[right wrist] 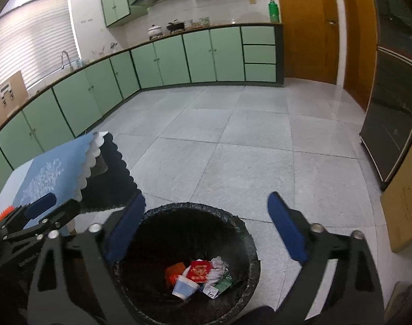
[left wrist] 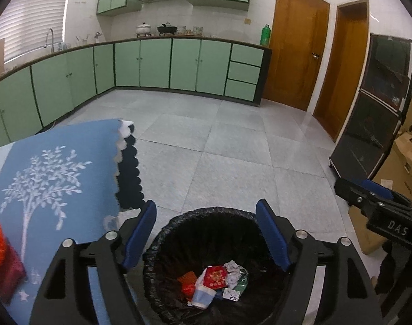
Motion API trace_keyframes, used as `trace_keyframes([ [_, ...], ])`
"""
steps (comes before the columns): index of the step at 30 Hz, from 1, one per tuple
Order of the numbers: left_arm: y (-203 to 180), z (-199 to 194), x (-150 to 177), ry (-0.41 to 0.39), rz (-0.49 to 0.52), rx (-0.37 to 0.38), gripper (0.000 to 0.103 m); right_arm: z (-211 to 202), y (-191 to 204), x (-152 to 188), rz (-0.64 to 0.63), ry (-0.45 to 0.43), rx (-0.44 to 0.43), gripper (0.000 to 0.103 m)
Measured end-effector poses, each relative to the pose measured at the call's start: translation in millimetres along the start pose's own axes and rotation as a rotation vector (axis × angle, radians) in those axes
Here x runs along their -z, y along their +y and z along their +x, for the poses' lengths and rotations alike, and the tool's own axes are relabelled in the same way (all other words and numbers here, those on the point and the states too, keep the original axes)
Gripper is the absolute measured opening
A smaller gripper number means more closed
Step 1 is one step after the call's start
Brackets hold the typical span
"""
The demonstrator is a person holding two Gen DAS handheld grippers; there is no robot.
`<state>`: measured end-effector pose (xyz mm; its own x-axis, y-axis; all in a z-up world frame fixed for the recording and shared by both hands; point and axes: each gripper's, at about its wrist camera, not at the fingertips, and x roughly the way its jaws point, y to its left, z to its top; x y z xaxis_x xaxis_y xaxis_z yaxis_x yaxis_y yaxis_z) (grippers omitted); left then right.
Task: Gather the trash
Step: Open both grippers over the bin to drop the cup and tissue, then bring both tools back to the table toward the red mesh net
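Grey floor tiles [left wrist: 233,146] are seen beneath a black-lined bin [left wrist: 162,233]; red packet [left wrist: 216,276] and paper cup [left wrist: 203,296] lie inside; left tool [left wrist: 206,233] and right tool [right wrist: 206,224] are held apart, empty, above its rim.

The left tool [left wrist: 206,233] hangs over a black trash bin [left wrist: 162,246] on the gray floor [left wrist: 233,149]. Its two blue pads [left wrist: 272,235] stand wide apart with nothing between them. Down in the bin lie a red packet [left wrist: 216,277], a small blue and white cup [left wrist: 203,296], a bit of orange wrapper [left wrist: 187,279] and crumpled white paper [left wrist: 233,270]. On the left is a surface with a blue cloth [left wrist: 57,168] showing a white tree. The right tool [left wrist: 379,208] peeks in at the right edge. Green cupboards [left wrist: 157,65] line the far wall.
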<state>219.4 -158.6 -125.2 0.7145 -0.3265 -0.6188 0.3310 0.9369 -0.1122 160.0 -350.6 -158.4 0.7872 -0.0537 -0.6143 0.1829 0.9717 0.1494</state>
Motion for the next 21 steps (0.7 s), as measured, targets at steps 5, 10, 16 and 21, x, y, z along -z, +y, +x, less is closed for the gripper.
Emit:
trace_keyframes([
  [5,18,-29,-3,-0.030,-0.011,-0.031,0.076,-19,14,-3,-0.015,-0.026,-0.023,0.090],
  [10,41,-66,-2,-0.066,-0.029,-0.073,0.078,-40,37,-5,-0.033,-0.051,-0.059,0.091],
  [16,82,-109,13,-0.089,-0.063,-0.147,0.079,-57,80,-1,-0.065,-0.068,-0.117,0.091],
  [21,116,-136,26,-0.100,-0.093,-0.215,0.079,-59,122,7,-0.099,-0.052,-0.172,0.091],
])
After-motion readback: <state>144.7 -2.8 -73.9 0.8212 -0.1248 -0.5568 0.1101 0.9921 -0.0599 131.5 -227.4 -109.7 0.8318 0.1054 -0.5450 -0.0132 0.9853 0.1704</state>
